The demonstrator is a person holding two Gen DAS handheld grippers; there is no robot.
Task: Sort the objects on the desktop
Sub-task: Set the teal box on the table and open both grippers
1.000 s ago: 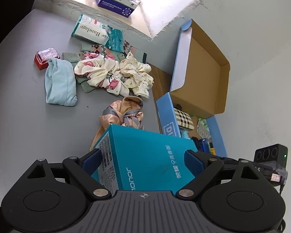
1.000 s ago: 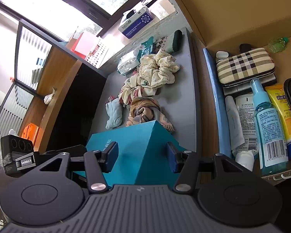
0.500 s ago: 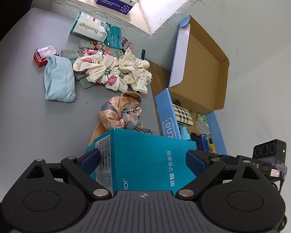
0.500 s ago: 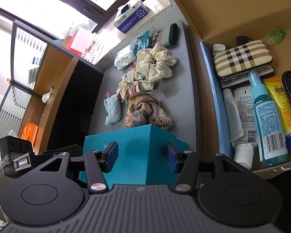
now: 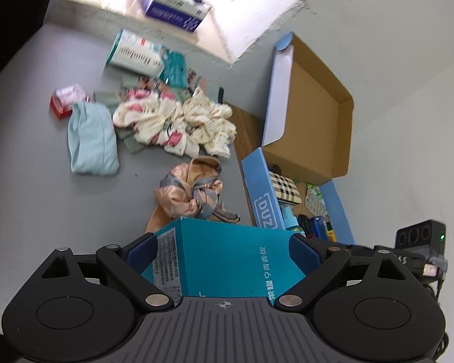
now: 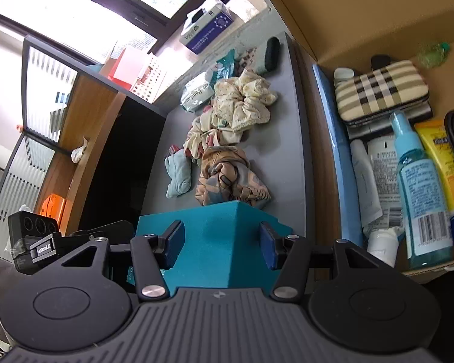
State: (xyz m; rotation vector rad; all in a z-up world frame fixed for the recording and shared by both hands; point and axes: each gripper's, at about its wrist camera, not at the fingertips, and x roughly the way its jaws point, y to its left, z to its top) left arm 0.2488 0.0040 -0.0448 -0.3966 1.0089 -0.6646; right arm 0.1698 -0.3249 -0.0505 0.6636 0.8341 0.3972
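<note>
Both hand-held grippers clamp the teal box (image 5: 227, 260) from opposite sides: the left hand-held gripper (image 5: 224, 249) has its pads on the label face and the far face, and the right hand-held gripper (image 6: 221, 246) grips 2 other sides. The box is above the near edge of the grey table (image 5: 30, 181), just in front of a peach scarf (image 5: 190, 193) and beside the open carton (image 5: 314, 127) of toiletries.

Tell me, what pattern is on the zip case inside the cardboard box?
The zip case is cream plaid with dark checks, clearest in the right wrist view.
</note>
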